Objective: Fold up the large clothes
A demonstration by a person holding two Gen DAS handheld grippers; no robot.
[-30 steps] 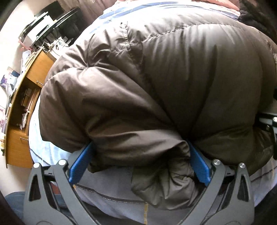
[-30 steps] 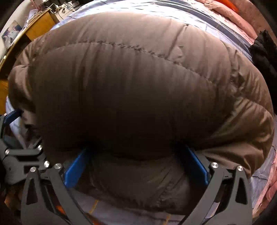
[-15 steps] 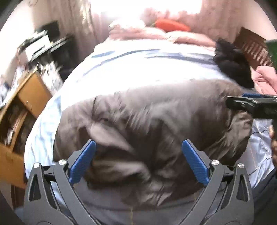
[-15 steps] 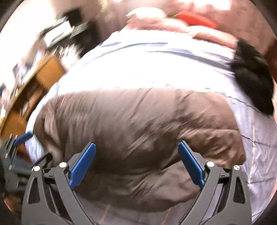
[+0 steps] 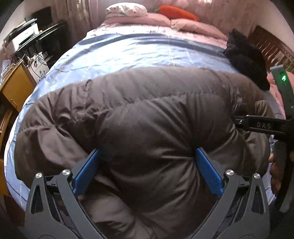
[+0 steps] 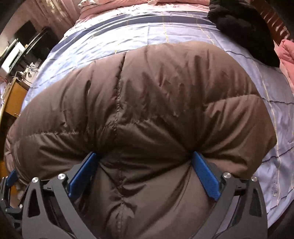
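Note:
A big brown puffer jacket (image 5: 147,114) lies folded in a bundle on the near part of the bed; it also fills the right wrist view (image 6: 147,103). My left gripper (image 5: 147,158) has its jaws wide apart with the jacket's near edge bulging between the blue pads (image 5: 86,171). My right gripper (image 6: 145,160) stands the same way, jaws wide, pressed into the jacket's near edge. The right gripper's body (image 5: 266,126) shows at the right of the left wrist view.
The bed has a light blue satin cover (image 5: 137,49). A black garment (image 5: 246,58) lies at its right side, pink bedding and an orange pillow (image 5: 176,12) at the far end. A wooden desk (image 5: 12,86) and shelves stand left of the bed.
Both grippers pulled back and up from the jacket, then came down again onto its near edge. The jacket now lies lower and flatter, with more of the bed showing.

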